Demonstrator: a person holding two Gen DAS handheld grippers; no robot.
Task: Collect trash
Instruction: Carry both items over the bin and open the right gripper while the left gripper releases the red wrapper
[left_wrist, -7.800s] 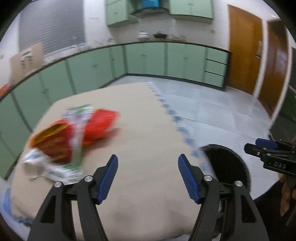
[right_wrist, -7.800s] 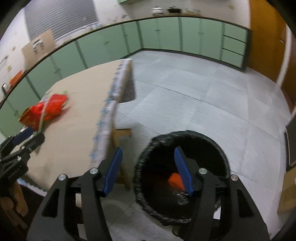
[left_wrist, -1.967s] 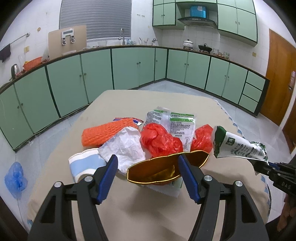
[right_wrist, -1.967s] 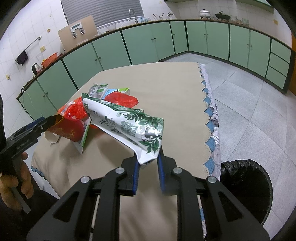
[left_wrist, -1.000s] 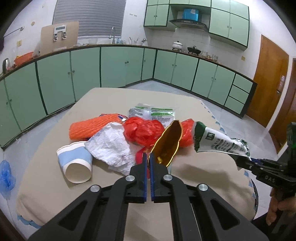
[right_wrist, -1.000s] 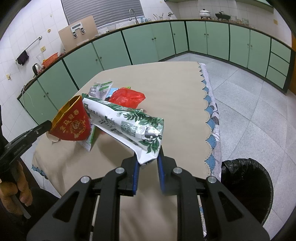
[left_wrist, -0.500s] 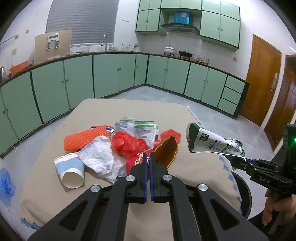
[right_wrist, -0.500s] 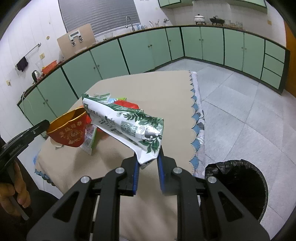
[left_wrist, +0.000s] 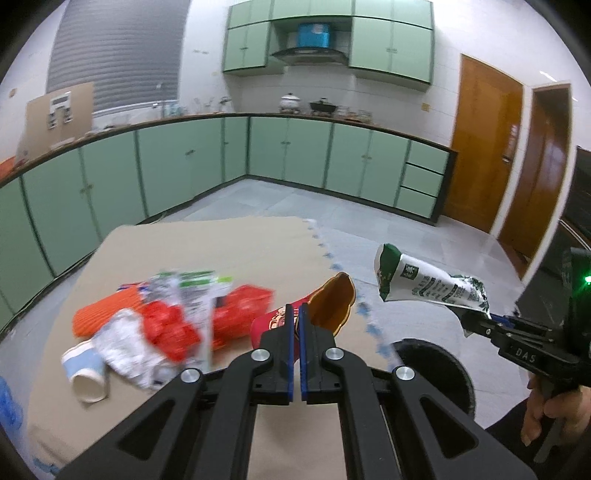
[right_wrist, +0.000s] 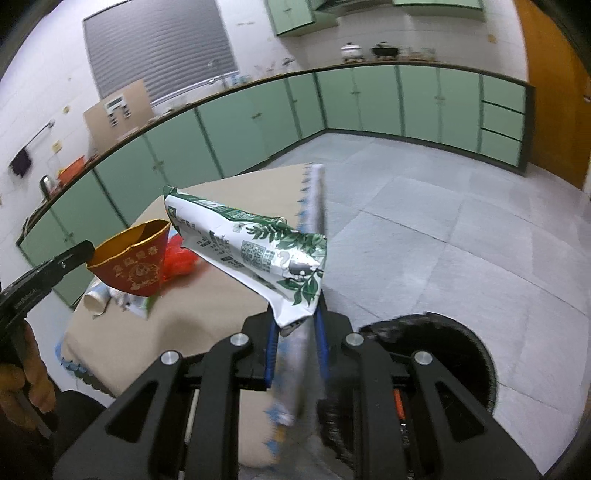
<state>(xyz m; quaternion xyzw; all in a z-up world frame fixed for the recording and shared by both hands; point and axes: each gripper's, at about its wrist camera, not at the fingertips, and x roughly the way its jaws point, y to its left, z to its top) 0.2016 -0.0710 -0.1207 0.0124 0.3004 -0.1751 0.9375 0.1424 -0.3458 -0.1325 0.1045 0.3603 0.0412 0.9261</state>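
Observation:
My left gripper (left_wrist: 295, 314) is shut on a squashed red paper cup with a gold lining (left_wrist: 325, 306), held in the air above the table's right side; the cup also shows in the right wrist view (right_wrist: 133, 262). My right gripper (right_wrist: 295, 325) is shut on a green and white foil packet (right_wrist: 255, 251), held above the table edge; the packet also shows in the left wrist view (left_wrist: 428, 284). A black-lined trash bin (right_wrist: 443, 339) stands on the floor beside the table, below and right of the packet; it also shows in the left wrist view (left_wrist: 436, 362).
A pile of trash stays on the beige tablecloth (left_wrist: 229, 251): an orange mesh sleeve (left_wrist: 107, 310), red plastic bags (left_wrist: 240, 310), crumpled white paper (left_wrist: 129, 343), a blue and white paper cup (left_wrist: 86, 369), green packets (left_wrist: 192, 284). Green cabinets line the walls; grey floor lies right.
Both grippers have lifted and swung right, carrying the red cup and the foil packet away from the pile and toward the bin. The pile now lies lower left.

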